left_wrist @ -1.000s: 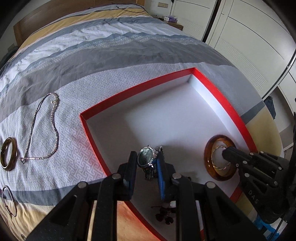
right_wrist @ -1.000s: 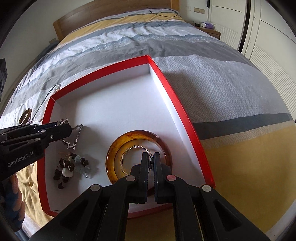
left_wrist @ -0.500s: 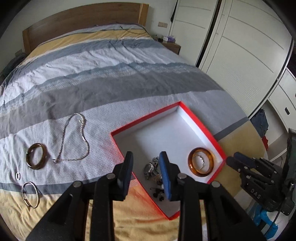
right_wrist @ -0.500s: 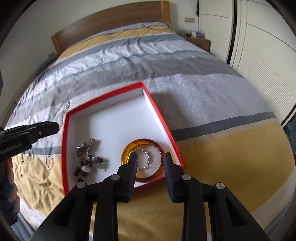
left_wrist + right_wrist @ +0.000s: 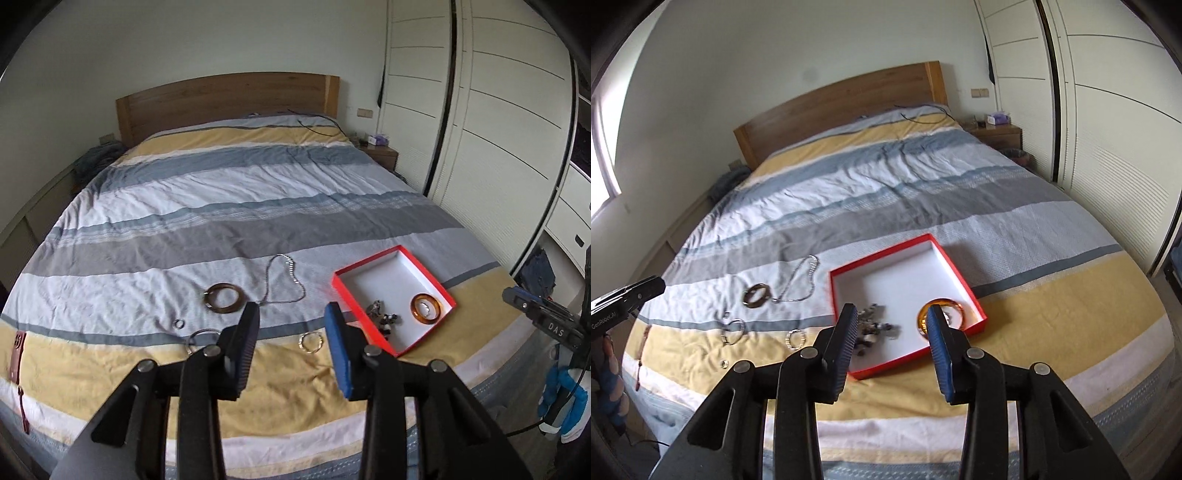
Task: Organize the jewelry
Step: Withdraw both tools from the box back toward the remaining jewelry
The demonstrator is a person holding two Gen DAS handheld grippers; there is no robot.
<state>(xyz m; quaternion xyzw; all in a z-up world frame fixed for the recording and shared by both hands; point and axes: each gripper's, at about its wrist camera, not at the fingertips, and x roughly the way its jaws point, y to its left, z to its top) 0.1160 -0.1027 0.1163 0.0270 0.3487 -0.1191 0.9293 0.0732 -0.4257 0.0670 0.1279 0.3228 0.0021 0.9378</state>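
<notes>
Both claws have pulled up and back from the red box (image 5: 436, 275) since a second ago: then the left one was down inside it at the watch and the right one nipped the thin ring inside the amber bangle, whereas now the whole bed (image 5: 236, 206) is in sight and the box looks small, at centre right of the left view and centre of the right view. What they carried lies in the box: a dark cluster of watch and beads (image 5: 382, 314) near its lower left wall, and the amber bangle (image 5: 426, 309) with the thin ring inside it near its lower right corner. Judging by that, both drops are done and the hands are backing off to pick the next pieces.

Those wait loose on the cover, left of the box: a silver chain necklace (image 5: 291, 280), a brown bangle (image 5: 223, 298), a small ring (image 5: 179, 324), a wire bracelet (image 5: 199, 338) and a pale beaded bracelet (image 5: 311, 341). They lie spread apart, which should let each be taken singly.

The left claw (image 5: 291, 349) fills the lower centre of its frame, tilted downward over the yellow stripe; its jaws are opening, with nothing between them. The right claw (image 5: 892, 343), likewise angled down, sits at the lower centre of its view, jaws also opening and empty, framing the near edge of the box. Each claw shows at the edge of the other's view, the right one at right and the left one at left.
</notes>
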